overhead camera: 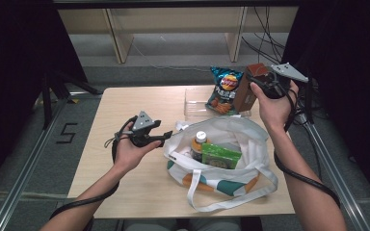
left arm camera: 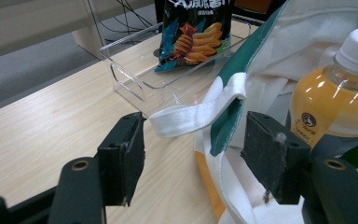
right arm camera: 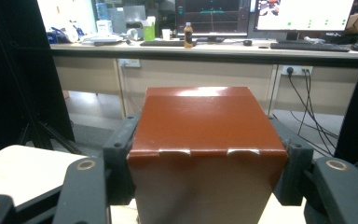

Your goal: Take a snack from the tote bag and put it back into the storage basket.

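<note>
Right gripper (overhead camera: 262,83) clamps the brown carton (right arm camera: 205,140) — next, lower it into the tote bag (overhead camera: 250,139); left gripper (left arm camera: 191,149) jaws apart around the bag's rim.

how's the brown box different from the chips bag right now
The brown box is plain, stiff and glossy, with flat faces; the chips bag is soft, crinkled and printed blue with pictures of snacks. The brown box sits clamped between the jaws of the right gripper, while the chips bag stands free in the clear tray, touched by neither gripper. Both are upright at the far right of the table, side by side.
</note>
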{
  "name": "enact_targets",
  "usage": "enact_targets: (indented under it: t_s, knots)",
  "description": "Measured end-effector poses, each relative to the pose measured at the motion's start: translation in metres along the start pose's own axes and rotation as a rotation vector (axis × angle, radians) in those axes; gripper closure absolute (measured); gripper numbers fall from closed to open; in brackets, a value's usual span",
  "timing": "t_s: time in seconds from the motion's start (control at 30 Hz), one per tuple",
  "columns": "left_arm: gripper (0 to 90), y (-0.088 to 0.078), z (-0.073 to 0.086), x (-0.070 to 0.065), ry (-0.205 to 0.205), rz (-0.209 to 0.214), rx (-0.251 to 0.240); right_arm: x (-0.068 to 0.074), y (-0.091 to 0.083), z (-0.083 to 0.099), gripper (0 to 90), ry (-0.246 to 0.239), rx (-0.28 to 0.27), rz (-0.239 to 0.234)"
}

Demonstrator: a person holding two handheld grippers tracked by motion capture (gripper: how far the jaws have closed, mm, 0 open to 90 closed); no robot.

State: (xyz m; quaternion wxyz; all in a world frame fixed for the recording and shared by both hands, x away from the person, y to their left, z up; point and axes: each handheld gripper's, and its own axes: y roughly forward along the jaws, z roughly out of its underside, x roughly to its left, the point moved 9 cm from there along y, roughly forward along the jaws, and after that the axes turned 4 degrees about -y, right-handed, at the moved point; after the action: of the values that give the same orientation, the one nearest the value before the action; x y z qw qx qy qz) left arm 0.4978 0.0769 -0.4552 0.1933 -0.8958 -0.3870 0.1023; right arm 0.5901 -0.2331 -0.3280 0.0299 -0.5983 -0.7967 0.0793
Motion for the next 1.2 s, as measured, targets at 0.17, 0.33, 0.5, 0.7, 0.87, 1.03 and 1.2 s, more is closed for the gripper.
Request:
enact_targets:
  t_s: [0.17, 0.33, 0.5, 0.7, 0.87, 1.03, 1.2]
  knots:
    - [37.8, 0.0, 0.0, 0.0, 0.0, 0.0, 0.0, 0.001, 0.004, 0.002, 39.5, 0.024, 0.004, 0.012]
    - [37.8, 0.0, 0.0, 0.0, 0.0, 0.0, -0.002, 0.002, 0.007, 0.007, 39.5, 0.019, 0.016, 0.018]
    - [37.8, 0.0, 0.001, 0.0, 0.0, -0.001, 0.001, 0.0, 0.01, 0.011, 39.5, 0.024, 0.021, 0.026]
    - [37.9, 0.001, 0.002, 0.0, -0.001, -0.001, 0.005, -0.003, 0.014, 0.016, 39.5, 0.027, 0.028, 0.049]
    - [37.9, 0.0, 0.002, 0.0, 0.002, 0.0, 0.004, -0.002, 0.017, 0.019, 39.5, 0.029, 0.03, 0.056]
    - [37.9, 0.0, 0.002, 0.0, 0.002, 0.0, 0.005, -0.002, 0.02, 0.021, 39.5, 0.006, 0.024, 0.06]
    - [37.9, 0.0, 0.003, 0.001, 0.004, 0.0, 0.006, 0.0, 0.022, 0.026, 39.5, 0.017, 0.037, 0.069]
